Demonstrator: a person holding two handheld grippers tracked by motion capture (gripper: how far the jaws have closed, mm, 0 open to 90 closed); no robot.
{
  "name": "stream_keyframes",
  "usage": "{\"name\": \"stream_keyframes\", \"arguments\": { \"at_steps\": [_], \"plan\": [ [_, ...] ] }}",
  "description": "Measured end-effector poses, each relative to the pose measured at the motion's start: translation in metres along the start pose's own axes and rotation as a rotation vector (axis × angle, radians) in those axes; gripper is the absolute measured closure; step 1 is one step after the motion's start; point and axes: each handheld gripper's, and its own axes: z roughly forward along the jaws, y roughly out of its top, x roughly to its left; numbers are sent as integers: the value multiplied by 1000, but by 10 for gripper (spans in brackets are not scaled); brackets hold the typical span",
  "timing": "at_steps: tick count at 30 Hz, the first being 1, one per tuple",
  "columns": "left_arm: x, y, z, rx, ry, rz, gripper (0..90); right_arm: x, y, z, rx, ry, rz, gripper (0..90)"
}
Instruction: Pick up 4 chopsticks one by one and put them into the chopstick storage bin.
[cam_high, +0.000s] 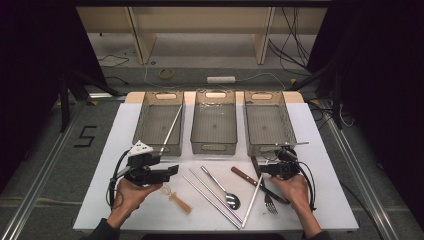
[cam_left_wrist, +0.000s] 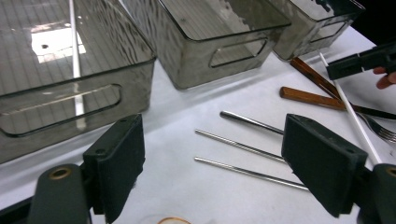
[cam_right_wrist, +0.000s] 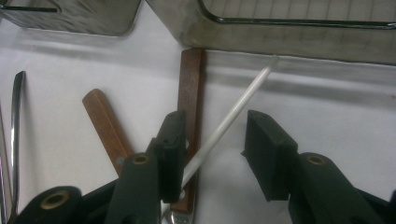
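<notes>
Cutlery lies on the white table (cam_high: 310, 150) in front of three clear bins. My right gripper (cam_high: 272, 168) (cam_right_wrist: 217, 126) hovers low over a white chopstick (cam_high: 252, 200) (cam_right_wrist: 233, 112) and a wooden handle (cam_right_wrist: 191, 84). Both run between its jaws; the chopstick lies against the left jaw, and the right jaw stands apart from it. My left gripper (cam_high: 170, 172) (cam_left_wrist: 215, 149) is open and empty, low over the table, facing two metal chopsticks (cam_high: 210, 195) (cam_left_wrist: 243, 158). A spoon (cam_high: 222, 187) lies beside them.
The left bin (cam_high: 145, 145) holds one long pale stick (cam_high: 171, 129) leaning on its rim. The middle bin (cam_high: 214, 147) and right bin (cam_high: 267, 147) look empty. A second wooden handle (cam_right_wrist: 105, 121) lies left of the right gripper. A small wooden piece with string (cam_high: 179, 202) lies near my left hand.
</notes>
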Motion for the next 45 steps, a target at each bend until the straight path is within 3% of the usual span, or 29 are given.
{"name": "stream_keyframes", "arguments": {
  "at_steps": [6,24,32,37,45],
  "plan": [
    [-4,-6,2,26,-6,20,210,1,1,2,10,-12,-3,627],
    [-12,-11,1,28,-22,40,210,1,1,5,21,-34,-7,690],
    [-12,-11,1,28,-26,38,210,0,1,6,23,-42,-10,771],
    [-13,-12,2,27,-29,36,210,0,1,6,22,-27,3,789],
    [-12,-11,2,31,-31,37,210,-2,0,5,2,56,57,825]
  ]
}}
